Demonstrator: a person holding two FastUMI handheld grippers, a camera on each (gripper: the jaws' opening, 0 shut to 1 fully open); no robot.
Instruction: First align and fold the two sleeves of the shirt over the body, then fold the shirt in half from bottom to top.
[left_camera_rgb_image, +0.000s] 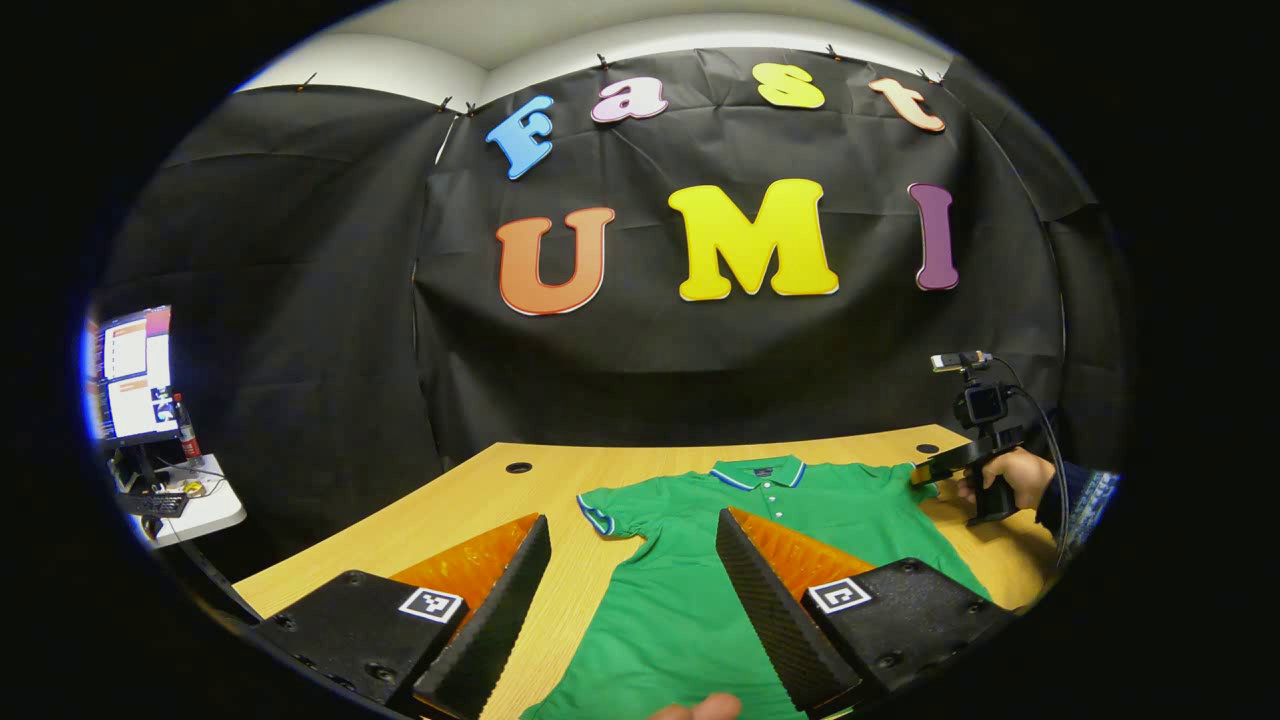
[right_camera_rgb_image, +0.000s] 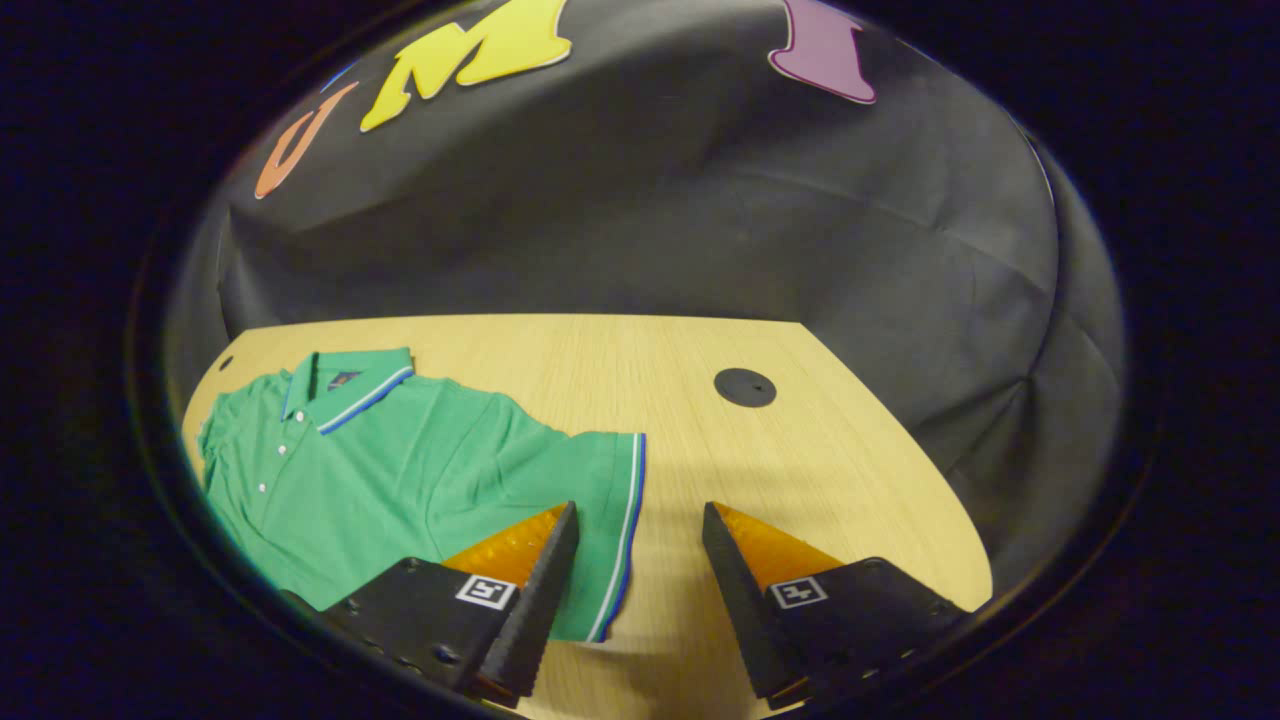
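A green polo shirt with a striped collar lies flat on the wooden table, collar toward the back wall. My left gripper is open above the shirt's left side, near its short sleeve. In the left gripper view the right gripper sits at the shirt's far sleeve, held by a hand. In the right gripper view the shirt spreads to the left, and my right gripper is open over the striped hem of its sleeve.
A round black grommet sits in the table to the right of the shirt, another at the back left. A monitor and a small white table stand off to the left. The black cloth wall closes the back.
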